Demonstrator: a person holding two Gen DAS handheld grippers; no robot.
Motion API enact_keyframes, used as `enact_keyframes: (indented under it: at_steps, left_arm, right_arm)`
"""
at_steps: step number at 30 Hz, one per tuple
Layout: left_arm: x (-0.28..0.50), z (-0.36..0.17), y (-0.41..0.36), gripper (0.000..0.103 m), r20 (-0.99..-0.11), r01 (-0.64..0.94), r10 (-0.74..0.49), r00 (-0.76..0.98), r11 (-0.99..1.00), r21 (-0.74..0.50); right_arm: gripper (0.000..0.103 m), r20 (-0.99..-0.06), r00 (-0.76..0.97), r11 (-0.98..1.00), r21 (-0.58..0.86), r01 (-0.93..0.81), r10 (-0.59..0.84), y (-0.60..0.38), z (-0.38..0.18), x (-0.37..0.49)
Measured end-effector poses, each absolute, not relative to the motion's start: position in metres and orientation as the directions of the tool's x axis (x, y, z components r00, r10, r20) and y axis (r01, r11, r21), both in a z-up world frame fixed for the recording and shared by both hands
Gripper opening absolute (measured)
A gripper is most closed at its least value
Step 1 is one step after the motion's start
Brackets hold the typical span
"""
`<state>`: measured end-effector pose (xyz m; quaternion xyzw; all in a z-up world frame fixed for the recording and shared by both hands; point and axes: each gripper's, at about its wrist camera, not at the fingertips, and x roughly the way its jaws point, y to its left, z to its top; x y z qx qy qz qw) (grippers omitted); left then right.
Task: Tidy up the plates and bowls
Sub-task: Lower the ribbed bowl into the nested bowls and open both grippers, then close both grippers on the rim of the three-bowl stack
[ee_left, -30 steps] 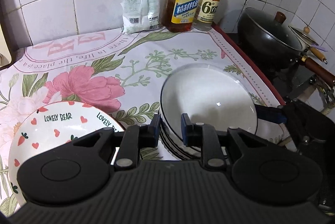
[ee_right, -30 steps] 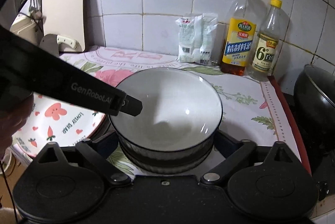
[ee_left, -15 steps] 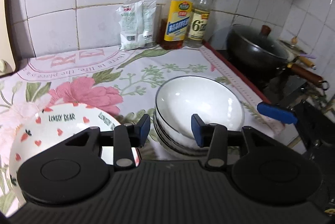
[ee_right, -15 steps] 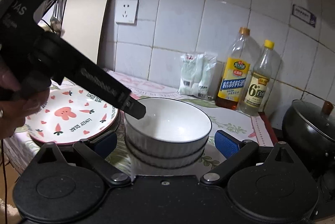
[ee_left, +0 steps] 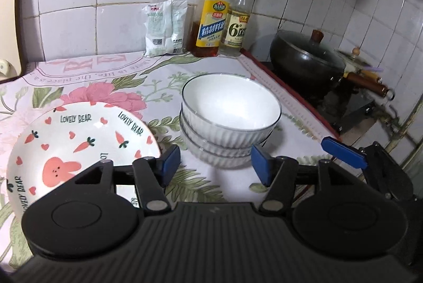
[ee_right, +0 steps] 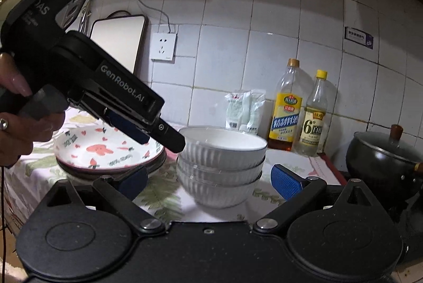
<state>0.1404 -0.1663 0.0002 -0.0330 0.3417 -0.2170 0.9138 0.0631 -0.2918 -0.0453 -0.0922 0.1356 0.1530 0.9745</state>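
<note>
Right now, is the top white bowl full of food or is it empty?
Empty. The top white bowl shows only a clean white inside in the left wrist view. It sits upright on the bowl stack.

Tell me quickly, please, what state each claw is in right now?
Left claw: open, holding nothing, short of the stacked bowls.
Right claw: open, holding nothing, its fingers either side of the bowls.

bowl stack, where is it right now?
The bowl stack sits on the floral cloth mid-counter in both wrist views, right of the carrot-print plate and in front of the two bottles; neither open gripper touches it.
</note>
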Motion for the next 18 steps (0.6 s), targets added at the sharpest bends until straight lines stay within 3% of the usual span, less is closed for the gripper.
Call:
enact_keyframes:
  at_steps: [12, 18]
  left_arm:
    - [0.125, -0.008, -0.171, 0.071, -0.593, 0.39, -0.41, 0.693, 0.905, -0.17]
    - [0.132, -0.007, -0.161, 0.074, -0.567, 0.329, -0.412, 0.713, 0.911, -0.248]
  right_arm:
    - [0.101, -0.326, 0.914, 0.951, -0.106, -0.289, 0.242, -0.288, -0.074, 0.073]
    - [0.101, -0.337, 0.91, 0.951, -0.104, -0.291, 0.241, -0.288, -0.087, 0.086]
